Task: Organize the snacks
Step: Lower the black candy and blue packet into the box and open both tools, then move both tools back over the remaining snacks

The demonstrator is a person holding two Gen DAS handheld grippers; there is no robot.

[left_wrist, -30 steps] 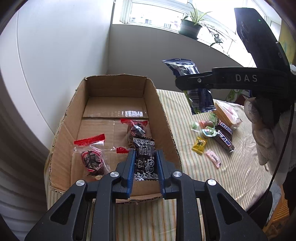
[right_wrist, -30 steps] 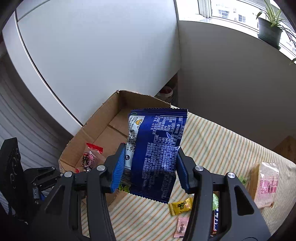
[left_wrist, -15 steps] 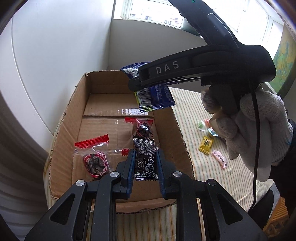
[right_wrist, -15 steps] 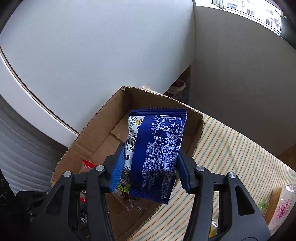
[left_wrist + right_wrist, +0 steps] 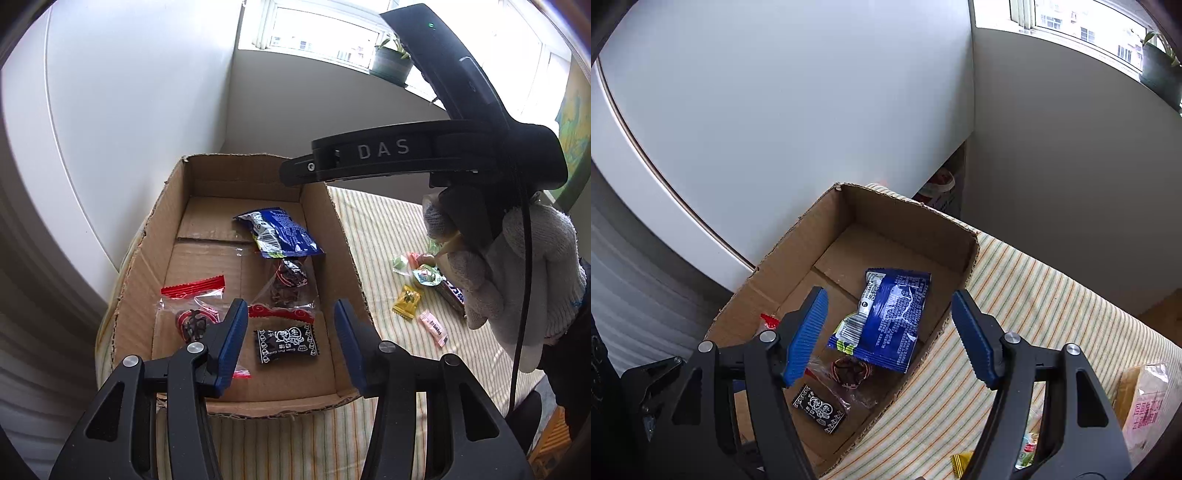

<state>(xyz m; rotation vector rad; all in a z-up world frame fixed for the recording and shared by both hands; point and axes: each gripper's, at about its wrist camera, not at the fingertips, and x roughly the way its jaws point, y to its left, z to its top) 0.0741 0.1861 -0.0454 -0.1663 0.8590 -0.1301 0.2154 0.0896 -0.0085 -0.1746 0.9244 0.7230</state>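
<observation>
An open cardboard box (image 5: 347, 254) (image 5: 908, 210) sits on a striped table. Inside lie a blue snack bag (image 5: 282, 236) (image 5: 890, 319), a small black packet (image 5: 286, 341) (image 5: 820, 408) and two clear red-trimmed packets (image 5: 192, 314) (image 5: 290, 280). My left gripper (image 5: 288, 349) is open and empty, just above the black packet at the box's near end. My right gripper (image 5: 890, 338) is open and empty, above the blue bag; its body shows in the left wrist view (image 5: 388, 155), held by a gloved hand.
Loose snacks lie on the striped tablecloth (image 5: 388, 229) right of the box: a yellow candy (image 5: 406, 301), a pink packet (image 5: 434, 328), green candies (image 5: 424, 273). A pink-printed bag (image 5: 1145, 402) lies at the right. White walls stand behind the box; a potted plant (image 5: 389, 64) sits on the sill.
My right gripper carried the blue bag over the box, opened and dropped it inside. My left gripper opened and let go of the black packet, which now lies on the box floor.
</observation>
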